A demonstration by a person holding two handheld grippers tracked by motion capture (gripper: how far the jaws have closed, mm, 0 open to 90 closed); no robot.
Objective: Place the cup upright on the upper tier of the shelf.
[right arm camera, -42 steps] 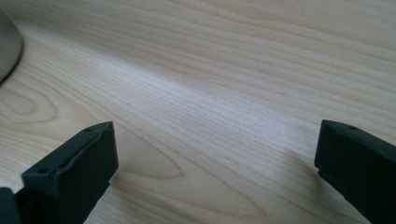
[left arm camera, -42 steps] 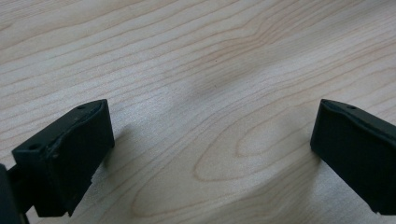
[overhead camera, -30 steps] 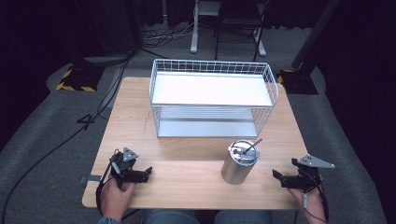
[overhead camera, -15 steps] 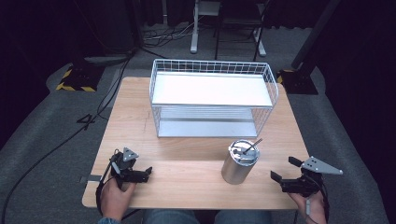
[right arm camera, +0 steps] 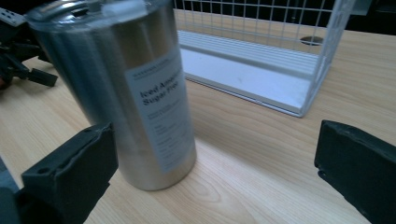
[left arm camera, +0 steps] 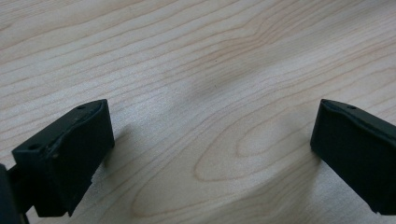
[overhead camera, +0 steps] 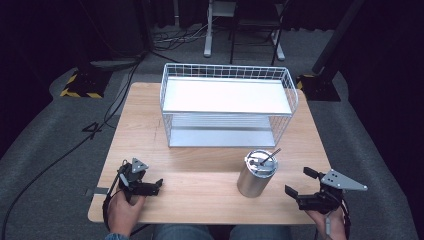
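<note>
A steel tumbler [overhead camera: 256,173] with a lid and a straw stands upright on the wooden table [overhead camera: 200,170], front right of centre. My right gripper [overhead camera: 299,182] is open, just to the right of the tumbler and apart from it. In the right gripper view the tumbler [right arm camera: 140,93] with its white label stands close to the left jaw, and the right gripper [right arm camera: 215,158] has bare wood between its jaws. My left gripper [overhead camera: 150,186] rests near the front left corner. It is open over bare wood in the left gripper view [left arm camera: 210,140].
A white wire rack [overhead camera: 227,105] with two shelves stands at the back middle of the table; its lower shelf [right arm camera: 252,74] lies behind the tumbler. The left gripper [right arm camera: 18,60] is visible far off. Dark floor, cables and stand legs surround the table.
The right gripper has shifted slightly toward the table's near edge, jaws still pointing at the tumbler. The left gripper and the tumbler have not moved.
</note>
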